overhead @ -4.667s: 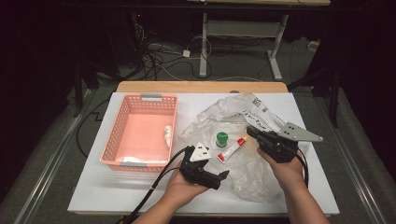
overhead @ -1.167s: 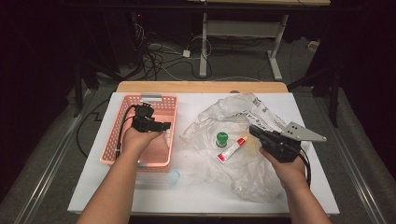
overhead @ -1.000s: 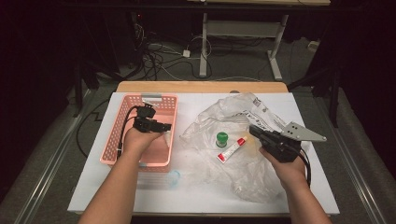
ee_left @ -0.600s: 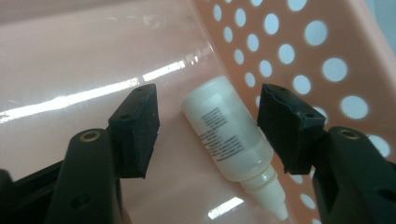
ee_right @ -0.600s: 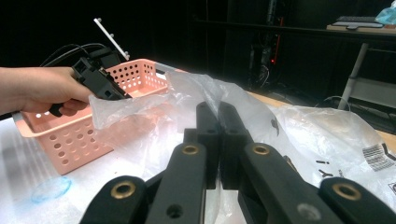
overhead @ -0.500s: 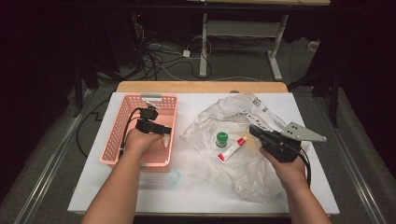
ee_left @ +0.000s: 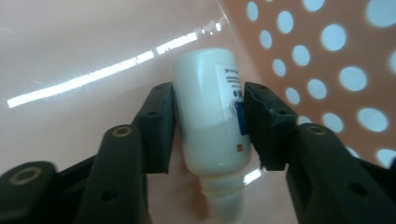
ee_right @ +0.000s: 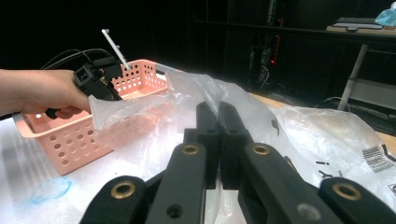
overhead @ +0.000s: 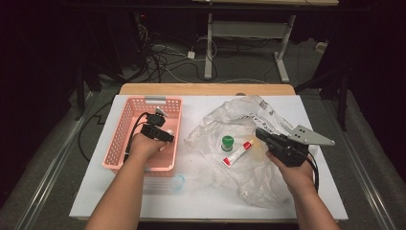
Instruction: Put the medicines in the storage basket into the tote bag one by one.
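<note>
Inside the pink basket (overhead: 119,143), the left gripper (ee_left: 208,123) is closing its jaws around the white bottle (ee_left: 212,116), pads touching its sides; the right gripper (ee_right: 217,135), jaws together, is pinching the plastic bag (ee_right: 303,126).

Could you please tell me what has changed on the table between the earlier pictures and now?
The left gripper moved from the table's front, near the plastic bag, into the pink basket. Its jaws have just been closing, with the white bottle now between them. The right gripper stayed shut on the bag; the green cap and tube lie unmoved.
</note>
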The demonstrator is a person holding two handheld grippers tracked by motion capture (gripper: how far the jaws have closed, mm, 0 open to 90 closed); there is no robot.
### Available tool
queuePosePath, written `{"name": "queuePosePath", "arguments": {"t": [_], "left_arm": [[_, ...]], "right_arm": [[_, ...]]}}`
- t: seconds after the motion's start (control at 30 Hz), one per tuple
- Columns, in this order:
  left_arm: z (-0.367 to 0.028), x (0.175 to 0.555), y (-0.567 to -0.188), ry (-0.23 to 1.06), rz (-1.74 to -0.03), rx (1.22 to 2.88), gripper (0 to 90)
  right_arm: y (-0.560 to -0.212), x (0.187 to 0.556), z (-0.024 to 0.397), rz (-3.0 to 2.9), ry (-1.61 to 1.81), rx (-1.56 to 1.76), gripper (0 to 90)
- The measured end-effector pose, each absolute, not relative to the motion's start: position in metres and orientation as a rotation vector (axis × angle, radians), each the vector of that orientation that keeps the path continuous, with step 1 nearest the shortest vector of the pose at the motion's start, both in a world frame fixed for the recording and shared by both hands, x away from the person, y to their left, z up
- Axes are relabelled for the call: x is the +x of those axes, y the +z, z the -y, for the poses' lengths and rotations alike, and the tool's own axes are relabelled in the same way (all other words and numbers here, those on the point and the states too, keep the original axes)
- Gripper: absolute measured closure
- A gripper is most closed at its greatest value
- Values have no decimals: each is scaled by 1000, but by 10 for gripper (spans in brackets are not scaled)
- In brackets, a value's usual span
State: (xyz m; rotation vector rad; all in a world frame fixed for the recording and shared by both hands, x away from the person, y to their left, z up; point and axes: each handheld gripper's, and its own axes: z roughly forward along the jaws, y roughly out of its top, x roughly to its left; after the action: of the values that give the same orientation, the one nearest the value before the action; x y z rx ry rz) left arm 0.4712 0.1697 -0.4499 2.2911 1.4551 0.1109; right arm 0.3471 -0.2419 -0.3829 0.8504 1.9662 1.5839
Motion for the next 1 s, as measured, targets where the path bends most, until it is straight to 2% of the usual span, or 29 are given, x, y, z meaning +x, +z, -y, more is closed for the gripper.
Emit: {"name": "queuePosePath", "arguments": {"t": [0.37,0.57,1.0], "left_arm": [[-168,469,-448,151,-1452,2315,582],[-174,465,-439,164,-1450,2277,582],[-174,441,-415,235,-1340,2229,582]], "right_arm": [[-382,347,243,-1961,1586,842,900],[-381,347,244,-1955,1591,848,900],[-382,346,242,-1962,1588,847,900]]}}
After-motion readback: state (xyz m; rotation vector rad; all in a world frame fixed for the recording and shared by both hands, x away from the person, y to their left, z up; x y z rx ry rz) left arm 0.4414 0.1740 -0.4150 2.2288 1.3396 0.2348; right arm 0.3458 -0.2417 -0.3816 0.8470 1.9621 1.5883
